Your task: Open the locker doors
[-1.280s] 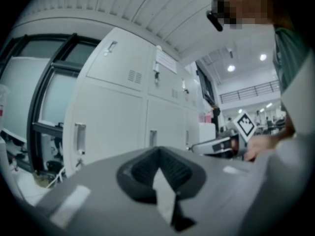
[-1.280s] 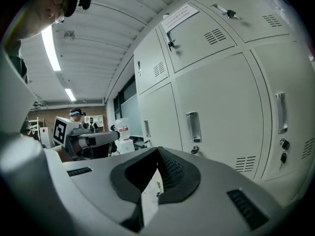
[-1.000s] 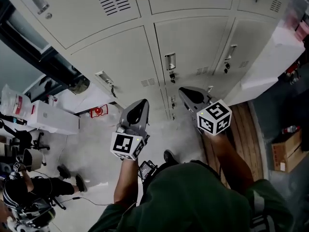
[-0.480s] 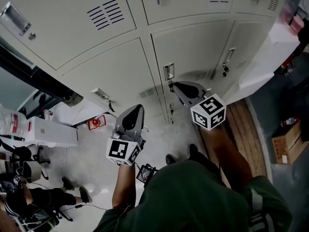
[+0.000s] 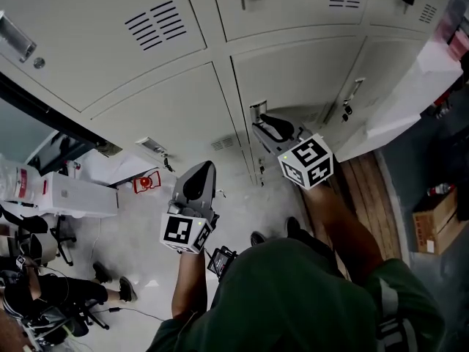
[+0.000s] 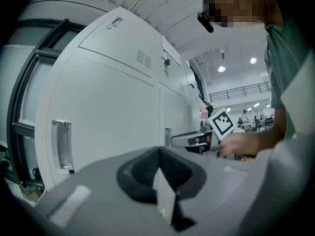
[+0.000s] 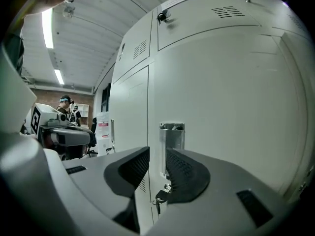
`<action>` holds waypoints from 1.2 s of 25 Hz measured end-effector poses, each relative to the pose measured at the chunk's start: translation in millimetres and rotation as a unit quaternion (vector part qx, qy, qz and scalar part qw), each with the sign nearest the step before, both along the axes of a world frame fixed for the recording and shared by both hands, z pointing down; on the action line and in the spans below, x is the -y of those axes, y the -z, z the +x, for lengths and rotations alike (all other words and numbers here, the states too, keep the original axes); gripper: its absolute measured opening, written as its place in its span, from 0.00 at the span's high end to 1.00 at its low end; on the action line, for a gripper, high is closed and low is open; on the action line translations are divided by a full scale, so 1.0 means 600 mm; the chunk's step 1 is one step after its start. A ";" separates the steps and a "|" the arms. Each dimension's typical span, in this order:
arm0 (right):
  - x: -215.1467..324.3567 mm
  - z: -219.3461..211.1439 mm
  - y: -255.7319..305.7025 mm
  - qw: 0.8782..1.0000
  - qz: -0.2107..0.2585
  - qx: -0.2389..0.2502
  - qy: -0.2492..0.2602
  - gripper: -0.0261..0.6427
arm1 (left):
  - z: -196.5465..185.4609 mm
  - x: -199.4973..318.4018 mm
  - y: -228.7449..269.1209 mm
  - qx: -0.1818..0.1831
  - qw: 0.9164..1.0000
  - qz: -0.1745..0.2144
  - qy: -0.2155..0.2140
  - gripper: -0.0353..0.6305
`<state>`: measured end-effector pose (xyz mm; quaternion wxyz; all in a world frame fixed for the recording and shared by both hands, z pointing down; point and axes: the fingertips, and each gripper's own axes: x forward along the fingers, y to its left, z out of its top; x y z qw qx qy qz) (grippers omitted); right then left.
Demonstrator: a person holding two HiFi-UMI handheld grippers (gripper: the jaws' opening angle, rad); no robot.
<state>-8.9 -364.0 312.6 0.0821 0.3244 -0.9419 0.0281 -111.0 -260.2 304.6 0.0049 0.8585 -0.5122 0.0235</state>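
Observation:
A bank of pale grey lockers (image 5: 168, 116) fills the top of the head view. The middle door (image 5: 300, 72) has a metal handle (image 5: 256, 111) with a key hanging below it (image 7: 160, 198). My right gripper (image 5: 262, 125) points at that handle (image 7: 171, 141). Its jaws have just been opening and stand parted, with the handle showing just beyond the gap and nothing gripped (image 7: 156, 154). My left gripper (image 5: 204, 169) hangs lower left, off the lockers, its pads together on nothing (image 6: 158, 154). A recessed handle (image 6: 61, 144) shows on the door ahead of it.
A white open door or panel (image 5: 410, 86) juts out at the right above wooden boards (image 5: 366, 189). A cardboard box (image 5: 432, 229) lies at the far right. White boxes (image 5: 73, 196) and a seated person (image 5: 44, 292) are at the left.
My right gripper has moved up and left to the middle door's handle and its jaws have parted. The left gripper has drifted a little.

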 end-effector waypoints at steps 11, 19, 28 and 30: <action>0.020 -0.027 0.000 1.000 0.016 -0.009 0.008 0.81 | 0.001 0.005 -0.005 -0.001 1.000 -0.005 0.006 0.95; 0.021 -0.020 0.002 1.000 0.017 -0.013 0.007 0.89 | -0.008 0.004 -0.010 -0.002 1.000 -0.006 0.010 0.95; -0.018 -0.002 0.003 1.000 0.008 -0.003 0.022 0.89 | 0.006 0.006 -0.011 -0.004 1.000 -0.006 -0.001 0.95; -0.031 0.004 0.003 1.000 0.006 -0.001 0.028 0.89 | 0.010 0.006 -0.012 -0.004 1.000 -0.007 -0.004 0.95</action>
